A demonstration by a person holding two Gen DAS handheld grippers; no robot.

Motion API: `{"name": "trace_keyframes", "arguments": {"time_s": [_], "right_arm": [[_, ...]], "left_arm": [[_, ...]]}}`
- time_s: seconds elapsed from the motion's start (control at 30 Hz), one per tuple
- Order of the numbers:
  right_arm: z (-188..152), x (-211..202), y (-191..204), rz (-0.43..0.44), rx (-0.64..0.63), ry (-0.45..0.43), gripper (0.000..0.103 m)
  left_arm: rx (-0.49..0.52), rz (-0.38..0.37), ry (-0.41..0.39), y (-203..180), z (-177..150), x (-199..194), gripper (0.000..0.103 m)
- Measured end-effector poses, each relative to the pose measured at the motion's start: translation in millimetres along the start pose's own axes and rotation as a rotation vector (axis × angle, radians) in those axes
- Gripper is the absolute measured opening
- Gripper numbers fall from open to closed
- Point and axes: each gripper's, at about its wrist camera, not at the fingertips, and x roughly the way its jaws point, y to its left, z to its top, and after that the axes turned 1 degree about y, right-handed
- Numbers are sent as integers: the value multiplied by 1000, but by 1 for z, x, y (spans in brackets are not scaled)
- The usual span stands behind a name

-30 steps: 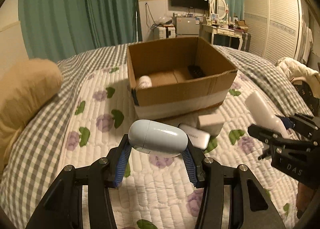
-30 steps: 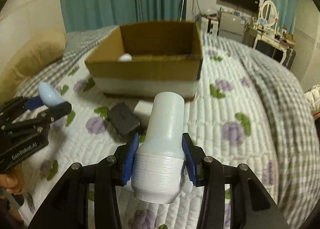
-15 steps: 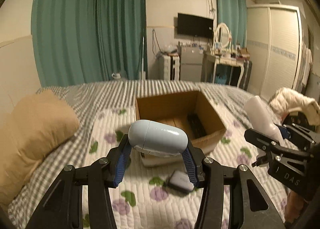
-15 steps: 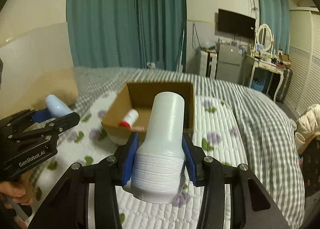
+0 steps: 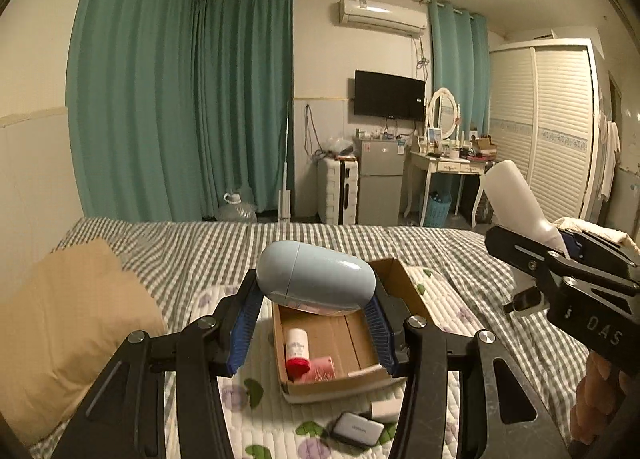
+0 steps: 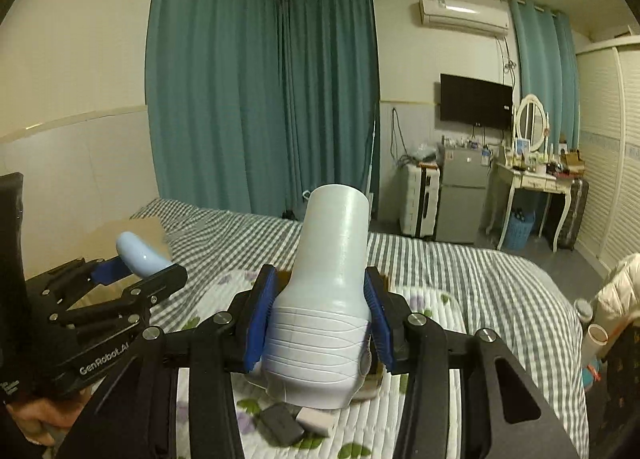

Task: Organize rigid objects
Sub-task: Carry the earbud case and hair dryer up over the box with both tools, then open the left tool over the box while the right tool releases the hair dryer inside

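My left gripper (image 5: 312,319) is shut on a pale blue oval case (image 5: 316,279), held high above the open cardboard box (image 5: 396,287) on the bed. The box holds a white bottle with a red cap (image 5: 297,351) and a pink item (image 5: 320,369). My right gripper (image 6: 318,323) is shut on a white bottle (image 6: 332,279), also raised above the bed; it shows at the right of the left wrist view (image 5: 516,203). The left gripper shows at the left of the right wrist view (image 6: 132,263).
A grey power bank (image 5: 358,427) and a small white box (image 5: 386,409) lie on the floral quilt (image 5: 272,435) in front of the box. A tan pillow (image 5: 68,323) lies left. A desk, fridge and wardrobe stand beyond the bed.
Both grippers have risen well above the bed with their objects still held, so the box now looks smaller and lies below them.
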Motion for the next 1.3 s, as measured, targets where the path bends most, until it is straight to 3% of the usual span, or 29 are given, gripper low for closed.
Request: {"name": "trace_keyframes", "arguments": {"time_s": [0.7, 0.83, 1.1, 1.3], "right_arm": [[-15, 121, -23, -13, -24, 89, 43], [-28, 152, -28, -13, -27, 128, 43], [-61, 207, -41, -21, -24, 240, 43], [-86, 228, -38, -31, -60, 314, 43]], "left_arm": [[-20, -64, 41, 5, -5, 109, 51], [-13, -100, 100, 4, -14, 143, 51], [45, -93, 265, -4, -48, 210, 51], [104, -114, 362, -5, -69, 231, 51]]}}
